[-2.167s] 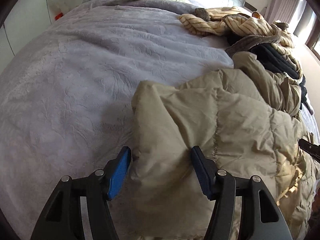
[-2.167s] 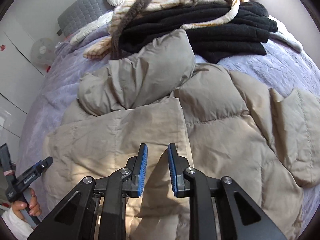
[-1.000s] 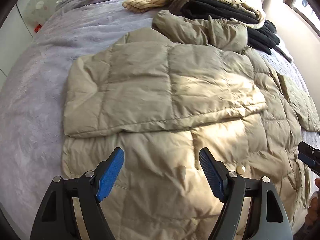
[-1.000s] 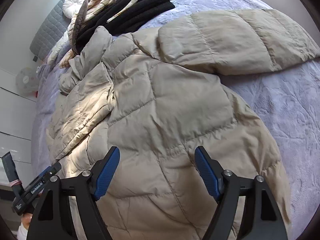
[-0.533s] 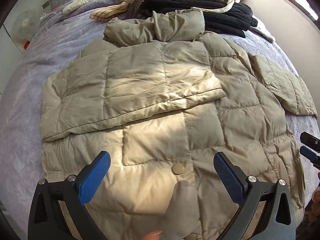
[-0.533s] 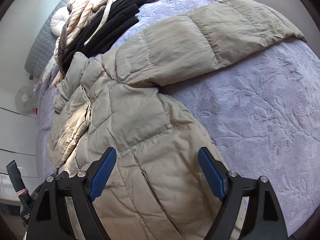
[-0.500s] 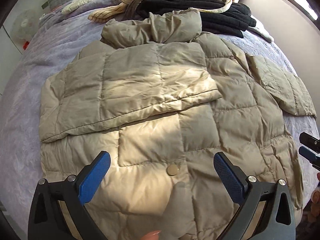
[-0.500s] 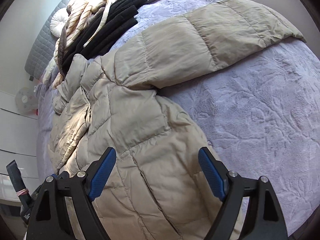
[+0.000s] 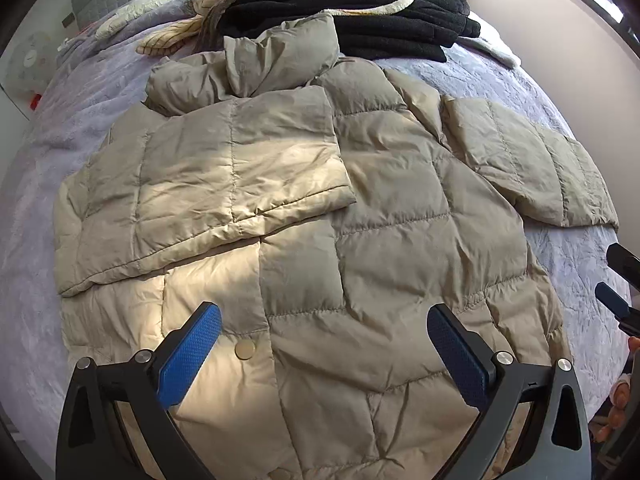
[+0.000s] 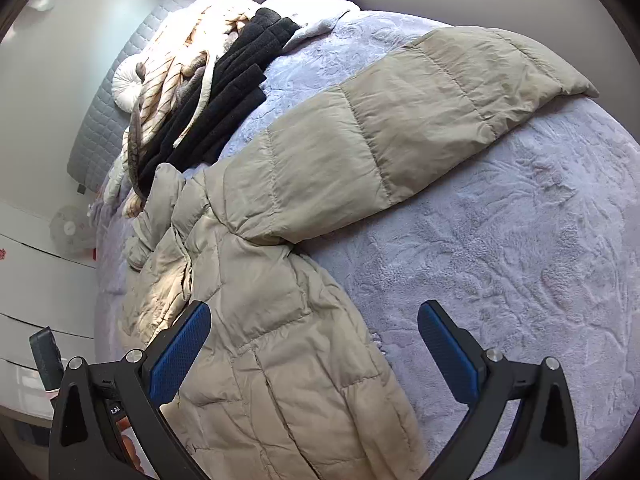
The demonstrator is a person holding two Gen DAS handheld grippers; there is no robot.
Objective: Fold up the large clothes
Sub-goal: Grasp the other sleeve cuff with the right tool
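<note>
A beige quilted puffer jacket [image 9: 392, 216] lies flat on the lilac bed, collar away from me. Its left sleeve [image 9: 200, 184] is folded across the chest. Its right sleeve [image 9: 528, 168] lies stretched out to the side; in the right wrist view the sleeve [image 10: 392, 120] runs up and right over the bedspread. My left gripper [image 9: 324, 344] is wide open and empty above the jacket's lower front. My right gripper [image 10: 314, 344] is wide open and empty above the jacket's right hem edge [image 10: 304, 360], and shows at the left wrist view's right edge [image 9: 618, 284].
A pile of black folded clothes [image 9: 384, 20] and a striped cream garment [image 9: 256, 0] lies beyond the collar near the grey headboard [image 10: 104, 120]. Bare lilac bedspread [image 10: 520, 240] spreads to the jacket's right. A white fan [image 10: 70, 230] and a wall stand left of the bed.
The left sleeve was laid across the chest and let go. Both grippers opened wide and drew back toward the hem; the right one swung out to the jacket's right side.
</note>
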